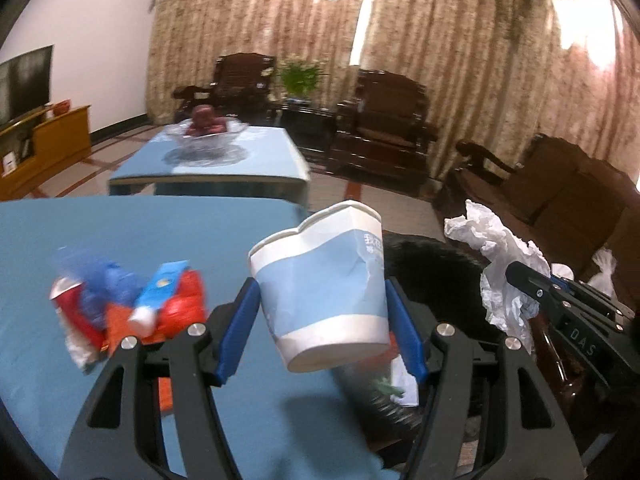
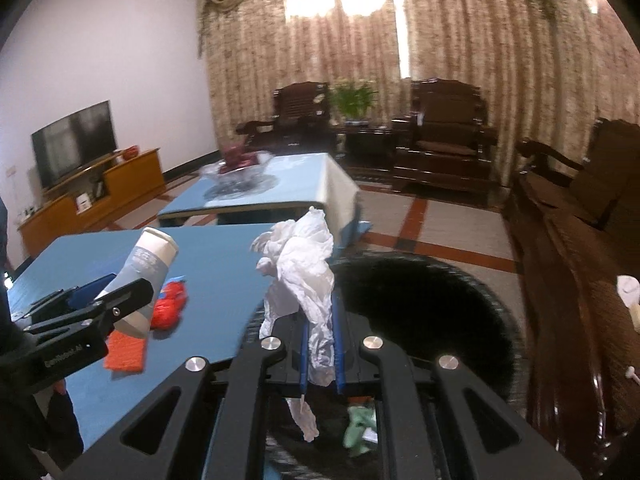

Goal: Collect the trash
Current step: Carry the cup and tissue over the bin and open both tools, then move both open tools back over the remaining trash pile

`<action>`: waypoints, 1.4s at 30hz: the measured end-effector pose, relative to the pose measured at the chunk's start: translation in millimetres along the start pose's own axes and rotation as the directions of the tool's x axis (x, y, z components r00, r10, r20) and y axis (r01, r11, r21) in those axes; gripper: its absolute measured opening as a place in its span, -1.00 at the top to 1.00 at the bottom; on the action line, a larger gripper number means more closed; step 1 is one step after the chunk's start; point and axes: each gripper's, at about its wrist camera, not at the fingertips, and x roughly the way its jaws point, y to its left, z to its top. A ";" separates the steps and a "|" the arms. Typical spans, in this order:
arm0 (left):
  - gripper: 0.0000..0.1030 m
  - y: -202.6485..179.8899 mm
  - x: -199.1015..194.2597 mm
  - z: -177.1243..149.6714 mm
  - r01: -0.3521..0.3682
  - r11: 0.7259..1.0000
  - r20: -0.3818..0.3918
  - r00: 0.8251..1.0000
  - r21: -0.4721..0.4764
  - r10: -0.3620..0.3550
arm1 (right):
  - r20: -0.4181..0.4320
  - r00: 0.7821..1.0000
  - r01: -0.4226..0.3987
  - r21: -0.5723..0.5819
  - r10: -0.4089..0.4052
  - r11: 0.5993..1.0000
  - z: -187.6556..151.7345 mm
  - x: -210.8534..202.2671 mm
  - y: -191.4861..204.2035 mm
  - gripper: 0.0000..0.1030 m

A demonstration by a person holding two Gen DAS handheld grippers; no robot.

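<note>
Left wrist view first: your left gripper (image 1: pixel 322 304) clamps a crushed paper cup (image 1: pixel 320 288), blue pads pressed on both its sides, cup tilted with its white rim up toward 12 o'clock and its base toward the camera. Cup hangs over the edge of the blue table (image 1: pixel 140 232), off the surface. At 9 o'clock of the cup a blurred heap of red and blue wrappers (image 1: pixel 132 300) lies on the table. At 3 o'clock your right gripper (image 1: pixel 524 280) comes in from the right edge, pinching a crumpled white tissue (image 1: pixel 496 256) that sticks up above its tips. Between and under the two grippers you see the dark mouth of a black bin (image 1: pixel 432 264); green and white scraps (image 1: pixel 394 390) show below the cup, too blurred to place exactly.

Right wrist view: your right gripper (image 2: pixel 320 356) is nearly closed on the tissue (image 2: pixel 300 264), blue pads squeezing its lower part, the bulk fanning up toward 12 o'clock, a tail hanging below. Bin (image 2: pixel 420 304) sits at 3 o'clock of the tissue, just beside the table (image 2: pixel 216 264). A green scrap (image 2: pixel 358 428) lies low at 5 o'clock, inside the bin opening as far as you can tell. At 9 o'clock your left gripper (image 2: pixel 124 300) holds the cup (image 2: pixel 150 272) above the table, red wrappers (image 2: pixel 170 306) right behind it.
</note>
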 end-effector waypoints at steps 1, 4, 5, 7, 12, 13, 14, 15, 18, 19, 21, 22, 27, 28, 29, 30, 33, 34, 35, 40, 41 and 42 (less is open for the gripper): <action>-0.20 -6.6 5.0 1.7 0.009 1.000 -0.003 1.000 0.005 -0.009 | 0.000 1.000 0.015 0.007 -0.015 1.000 0.7 1.0 -7.6 0.81; -0.20 -30.6 23.5 4.5 0.046 0.999 -0.011 0.999 0.025 -0.045 | -0.001 0.999 0.051 0.021 -0.051 0.998 1.8 3.9 -27.6 0.81; -0.20 -35.5 27.5 4.7 0.053 0.998 -0.013 0.999 0.030 -0.052 | -0.004 0.998 0.063 0.026 -0.063 0.998 1.5 5.9 -34.5 0.81; -0.20 -48.5 40.1 4.1 0.073 0.996 -0.023 0.997 0.041 -0.072 | -0.010 0.997 0.079 0.034 -0.079 0.996 2.2 9.7 -45.2 0.81; -0.19 -68.1 67.1 5.0 0.116 0.992 -0.054 0.992 0.046 -0.113 | -0.040 0.993 0.111 0.055 -0.109 0.992 -1.7 24.2 -72.3 0.81; -0.19 -71.0 72.0 4.7 0.120 0.992 -0.057 0.991 0.050 -0.117 | -0.048 0.992 0.116 0.060 -0.113 0.991 -3.6 27.5 -77.0 0.81; -0.19 -77.2 79.4 4.5 0.125 0.990 -0.064 0.991 0.060 -0.122 | -0.054 0.992 0.118 0.062 -0.115 0.991 -5.6 28.6 -81.0 0.81; -0.19 -80.2 82.6 4.0 0.130 0.990 -0.067 0.990 0.063 -0.125 | -0.065 0.991 0.124 0.065 -0.119 0.990 -9.3 31.9 -85.7 0.81; -0.20 -89.5 95.3 3.8 0.146 0.987 -0.080 0.987 0.073 -0.140 | -0.082 0.987 0.140 0.064 -0.135 0.988 -17.9 39.3 -93.7 0.78; -0.25 -91.2 99.1 3.9 0.158 0.985 -0.091 0.984 0.073 -0.151 | -0.090 0.986 0.144 0.066 -0.138 0.987 -20.3 42.2 -96.6 0.68; -0.35 -93.2 106.2 4.0 0.177 0.982 -0.108 0.980 0.067 -0.169 | -0.103 0.983 0.160 0.076 -0.152 0.984 -25.1 45.9 -101.4 0.44; -0.51 -91.5 106.9 3.0 0.189 0.980 -0.112 0.977 0.062 -0.181 | -0.106 0.982 0.167 0.083 -0.158 0.983 -27.7 46.4 -103.0 0.22; -0.68 -84.9 102.2 4.9 0.198 0.979 -0.097 0.976 0.043 -0.193 | -0.094 0.974 0.217 0.113 -0.207 0.970 -33.8 40.1 -110.6 -0.59; -0.68 -82.6 100.8 4.7 0.195 0.980 -0.096 0.977 0.040 -0.190 | -0.083 0.974 0.221 0.119 -0.212 0.968 -34.1 36.9 -110.0 -0.71; -0.69 -76.6 96.7 5.1 0.187 0.982 -0.091 0.979 0.033 -0.183 | -0.070 0.976 0.213 0.126 -0.205 0.969 -34.1 33.2 -108.5 -0.76; -0.69 -71.1 93.1 5.4 0.179 0.983 -0.084 0.981 0.031 -0.176 | -0.061 0.979 0.202 0.131 -0.195 0.971 -34.3 29.5 -106.6 -0.86; -0.72 -53.0 75.7 6.3 0.127 0.991 -0.050 0.991 0.040 -0.125 | -0.049 0.982 0.186 0.123 -0.181 0.975 -31.1 24.7 -94.6 -0.88; -0.72 -45.3 68.7 5.7 0.105 0.994 -0.040 0.994 0.041 -0.103 | -0.044 0.983 0.181 0.117 -0.177 0.977 -30.2 23.6 -88.8 -0.88; -0.72 -38.8 63.7 6.2 0.090 0.995 -0.032 0.996 0.041 -0.089 | -0.040 0.984 0.176 0.112 -0.173 0.978 -28.9 22.8 -83.3 -0.88; -0.73 14.5 23.1 -5.4 -0.052 0.998 -0.003 0.999 0.025 0.052 | -0.010 0.995 0.101 0.096 -0.101 0.990 -24.3 19.3 -42.2 -0.88; -0.73 22.5 16.5 -6.6 -0.074 0.997 -0.001 0.997 0.020 0.074 | -0.007 0.996 0.086 0.097 -0.086 0.992 -22.6 19.8 -35.0 -0.88; -0.73 34.2 8.3 -8.6 -0.100 0.995 0.000 0.995 0.014 0.100 | -0.005 0.998 0.058 0.096 -0.058 0.994 -21.6 20.6 -23.3 -0.88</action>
